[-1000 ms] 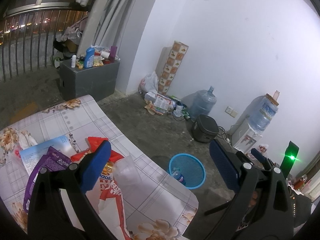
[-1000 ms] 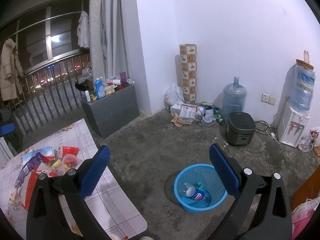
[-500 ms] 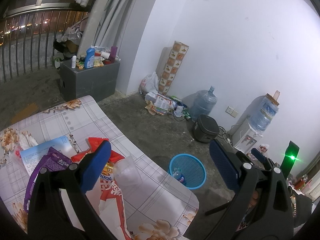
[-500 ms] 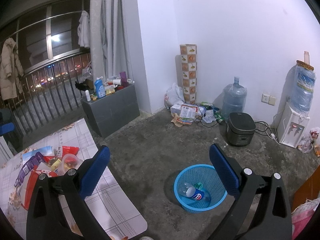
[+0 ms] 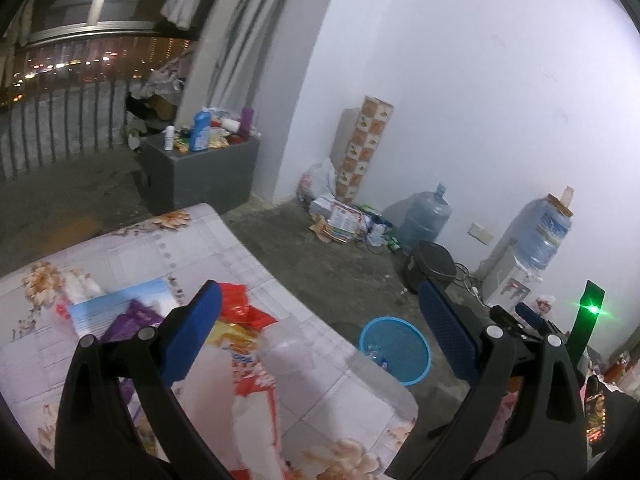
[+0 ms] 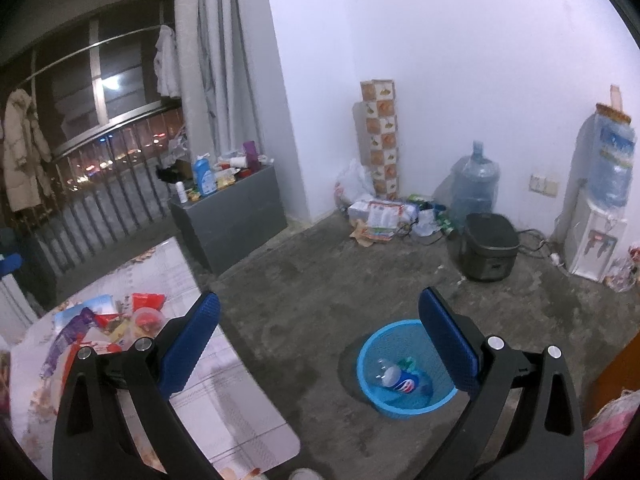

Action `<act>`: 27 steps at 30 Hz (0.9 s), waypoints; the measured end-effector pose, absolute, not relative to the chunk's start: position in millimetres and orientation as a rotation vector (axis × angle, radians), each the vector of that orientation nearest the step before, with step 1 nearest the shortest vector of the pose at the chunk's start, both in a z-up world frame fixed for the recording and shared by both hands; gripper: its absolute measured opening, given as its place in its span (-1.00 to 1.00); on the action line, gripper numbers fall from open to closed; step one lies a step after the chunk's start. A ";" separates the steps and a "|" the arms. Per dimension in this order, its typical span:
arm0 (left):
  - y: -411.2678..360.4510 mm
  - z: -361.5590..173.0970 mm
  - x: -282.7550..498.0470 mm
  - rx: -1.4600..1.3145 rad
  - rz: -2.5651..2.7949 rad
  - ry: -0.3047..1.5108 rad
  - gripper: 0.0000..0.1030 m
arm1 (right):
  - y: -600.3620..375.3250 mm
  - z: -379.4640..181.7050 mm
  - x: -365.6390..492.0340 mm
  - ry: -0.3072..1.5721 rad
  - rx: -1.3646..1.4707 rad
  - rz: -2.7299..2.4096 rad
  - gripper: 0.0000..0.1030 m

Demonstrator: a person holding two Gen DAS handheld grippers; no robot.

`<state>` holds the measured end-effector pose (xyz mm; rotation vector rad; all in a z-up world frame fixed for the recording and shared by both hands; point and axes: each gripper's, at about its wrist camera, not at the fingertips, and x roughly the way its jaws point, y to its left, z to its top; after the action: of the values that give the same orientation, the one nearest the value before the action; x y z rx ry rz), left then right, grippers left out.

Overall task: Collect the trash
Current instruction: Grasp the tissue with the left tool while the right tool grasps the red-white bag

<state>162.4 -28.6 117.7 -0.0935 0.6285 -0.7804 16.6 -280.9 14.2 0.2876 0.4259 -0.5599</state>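
Trash lies in a heap on the floral-cloth table (image 5: 168, 248): a red wrapper (image 5: 240, 312), a purple packet (image 5: 132, 320), a blue-white leaflet (image 5: 116, 304) and a clear plastic cup (image 5: 288, 356). My left gripper (image 5: 316, 328) hovers open above the heap, holding nothing. On the floor stands a blue basket (image 6: 400, 368) holding a plastic bottle (image 6: 396, 378). My right gripper (image 6: 318, 332) is open and empty, above the floor between table (image 6: 224, 392) and basket. The same basket (image 5: 394, 350) shows beyond the table's edge in the left wrist view.
A grey cabinet (image 6: 232, 208) topped with bottles stands by the curtain. Along the wall are a tile-patterned column (image 6: 380, 136), a litter pile (image 6: 380, 216), a water jug (image 6: 474, 184), a black cooker (image 6: 488, 252) and a water dispenser (image 6: 596, 240). A railing (image 6: 100, 208) runs at left.
The left wrist view has shifted slightly and is blurred by motion, with the table trash a little nearer. The right gripper has barely moved. Both stay open.
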 end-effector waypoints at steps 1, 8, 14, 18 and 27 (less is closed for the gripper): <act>-19.2 115.8 165.7 -0.097 -0.761 0.627 0.83 | -279.4 12.6 17.6 0.433 0.303 -0.537 0.88; 36.4 91.4 178.6 -0.127 -0.672 0.660 0.83 | -253.6 -4.7 44.6 0.499 0.396 -0.334 0.87; 61.4 57.3 177.7 -0.175 -0.691 0.739 0.48 | -217.9 -20.9 82.9 0.574 0.419 -0.194 0.66; 52.1 34.0 165.1 -0.203 -0.791 0.807 0.33 | -209.3 -22.8 101.7 0.608 0.420 -0.126 0.51; 38.0 1.8 166.8 -0.208 -0.841 0.870 0.06 | -205.2 -32.2 147.2 0.691 0.458 -0.029 0.28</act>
<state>166.8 38.0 1.8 -0.2076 0.8695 -0.8407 147.2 -205.2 -32.2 0.4584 0.6906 -0.0285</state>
